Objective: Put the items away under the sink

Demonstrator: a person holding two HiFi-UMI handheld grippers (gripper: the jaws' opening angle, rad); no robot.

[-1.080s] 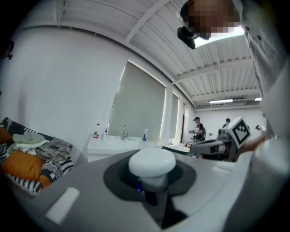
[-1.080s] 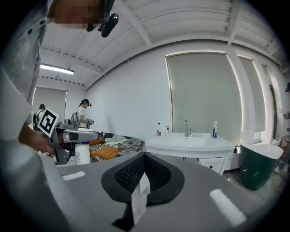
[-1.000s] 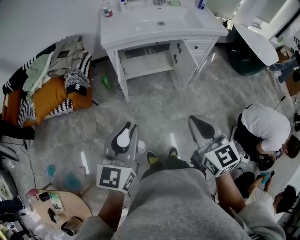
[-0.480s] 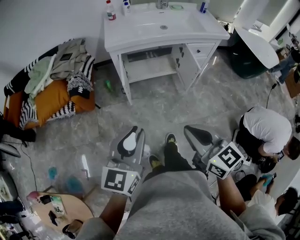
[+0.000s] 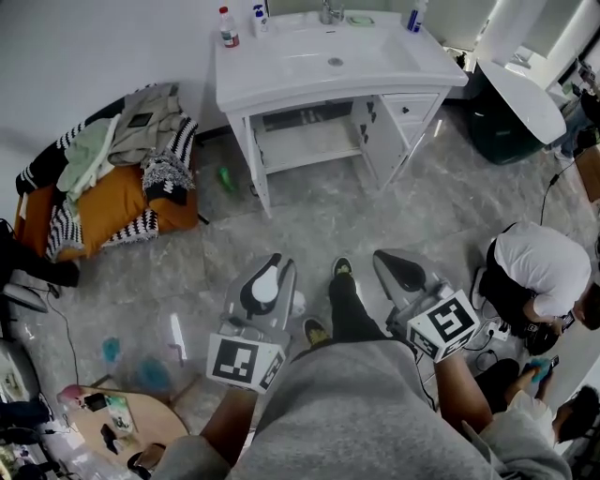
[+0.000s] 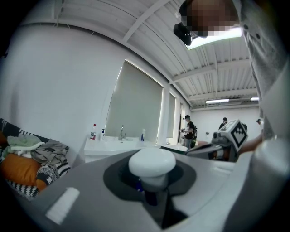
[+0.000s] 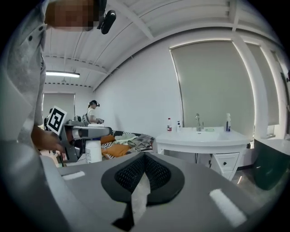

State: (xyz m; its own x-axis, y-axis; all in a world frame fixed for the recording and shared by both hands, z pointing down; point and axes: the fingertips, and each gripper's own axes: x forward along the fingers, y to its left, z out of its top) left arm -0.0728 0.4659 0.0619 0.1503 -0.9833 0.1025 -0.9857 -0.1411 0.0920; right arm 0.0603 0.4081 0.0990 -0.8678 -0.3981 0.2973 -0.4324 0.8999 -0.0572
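Left tongs [image 5: 262, 286] — lower centre-left, were clamped on a white bottle [image 6: 152, 163]. Right tongs [image 5: 401, 272] — lower centre-right, jaws closed together, held nothing. Sink cabinet [image 5: 281, 82] stood upper centre.

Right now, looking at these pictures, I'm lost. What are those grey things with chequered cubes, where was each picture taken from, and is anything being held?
There is no robot here. A person holds a hand tool with two jaws in each hand, and the chequered cubes are part of those tools. One picture comes from a camera on the person's head, looking down. The other two come from cameras riding on the tools.

The left gripper is closed on a white bottle. The right gripper has its jaws together. A pale sliver shows between them, and I cannot tell what it is.

Ahead stands a white sink cabinet, open underneath, with small bottles on top. Clothes are piled at the left.
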